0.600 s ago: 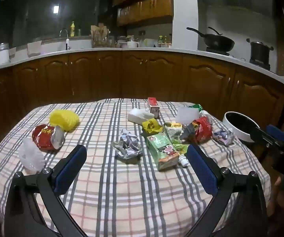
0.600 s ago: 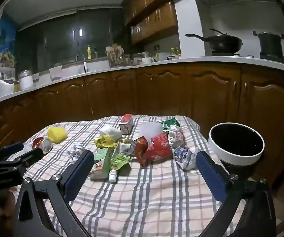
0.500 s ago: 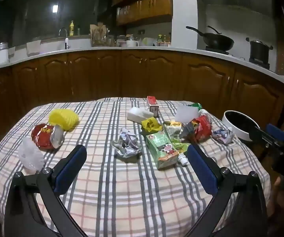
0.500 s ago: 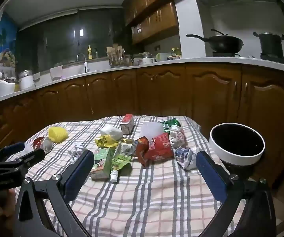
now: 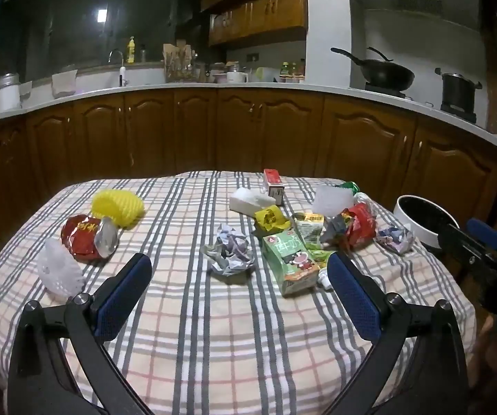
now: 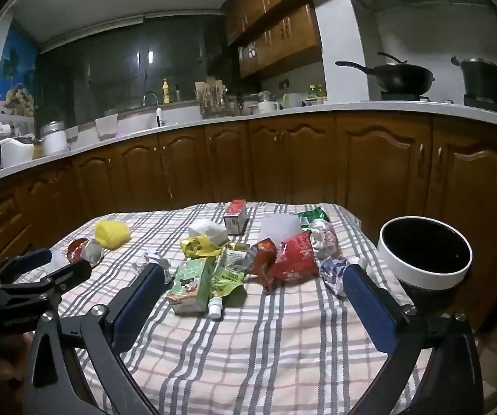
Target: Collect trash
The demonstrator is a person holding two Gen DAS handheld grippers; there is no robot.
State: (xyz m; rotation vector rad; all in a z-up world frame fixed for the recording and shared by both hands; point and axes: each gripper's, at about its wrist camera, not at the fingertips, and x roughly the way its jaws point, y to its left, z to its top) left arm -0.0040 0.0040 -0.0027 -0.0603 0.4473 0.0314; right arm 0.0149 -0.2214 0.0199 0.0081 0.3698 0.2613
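Trash lies scattered on a plaid-covered table [image 5: 213, 328]: a crumpled paper ball [image 5: 229, 253], a green juice carton [image 5: 290, 263], a red wrapper [image 5: 359, 223], a yellow foam net [image 5: 117, 208], a red snack bag [image 5: 85, 238] and a white foam net [image 5: 60, 271]. My left gripper [image 5: 238, 287] is open and empty above the near table edge, in front of the paper ball. My right gripper [image 6: 253, 288] is open and empty, hovering near the green carton [image 6: 191, 283] and red wrapper [image 6: 291, 257]. A white bin with a black inside [image 6: 424, 254] stands beside the table's right edge.
A red-topped small carton [image 5: 273, 181], white tissue pack [image 5: 250, 200], yellow wrapper [image 5: 269, 218] and crumpled wrapper [image 5: 395, 238] also lie on the table. Wooden cabinets and a counter with a wok [image 5: 383, 74] and pot [image 5: 459, 91] run behind.
Both grippers have stayed almost still, with only a slight drift of the view. No trash has moved.
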